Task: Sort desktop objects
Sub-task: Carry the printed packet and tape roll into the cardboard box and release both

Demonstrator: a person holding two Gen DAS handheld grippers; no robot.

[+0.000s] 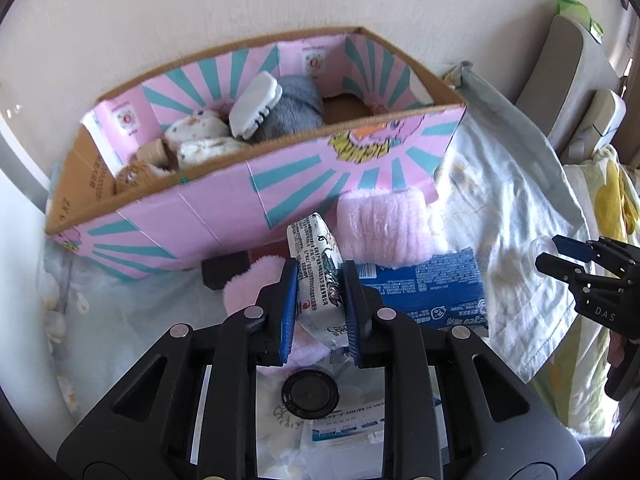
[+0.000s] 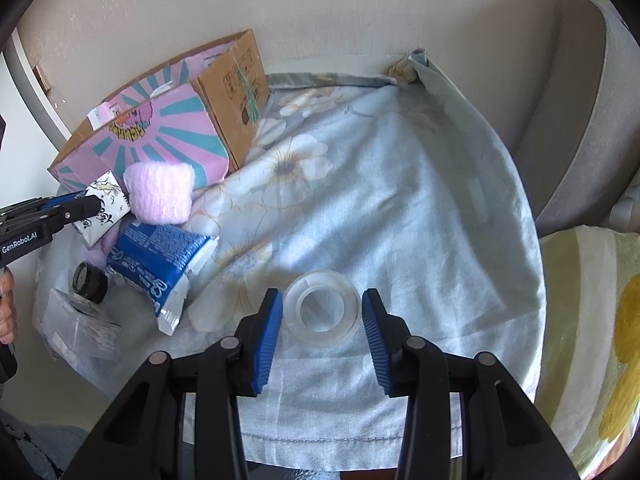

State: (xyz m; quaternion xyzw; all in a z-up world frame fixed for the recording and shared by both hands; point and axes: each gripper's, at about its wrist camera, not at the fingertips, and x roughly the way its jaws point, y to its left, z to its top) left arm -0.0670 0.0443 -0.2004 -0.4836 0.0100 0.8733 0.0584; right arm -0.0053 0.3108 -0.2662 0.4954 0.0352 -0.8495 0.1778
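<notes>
Two tongs: left tongs (image 1: 320, 300) clamp a half-hidden printed packet (image 1: 316, 264); right tongs (image 2: 320, 334) gape around clear tape (image 2: 320, 309).

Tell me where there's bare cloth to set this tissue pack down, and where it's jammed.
Free: the floral cloth between the cardboard box and the clear tape ring. Crowded: the strip in front of the box, with pink towel, blue pack, black cap. Inside the box, only the right end shows bare floor.
</notes>
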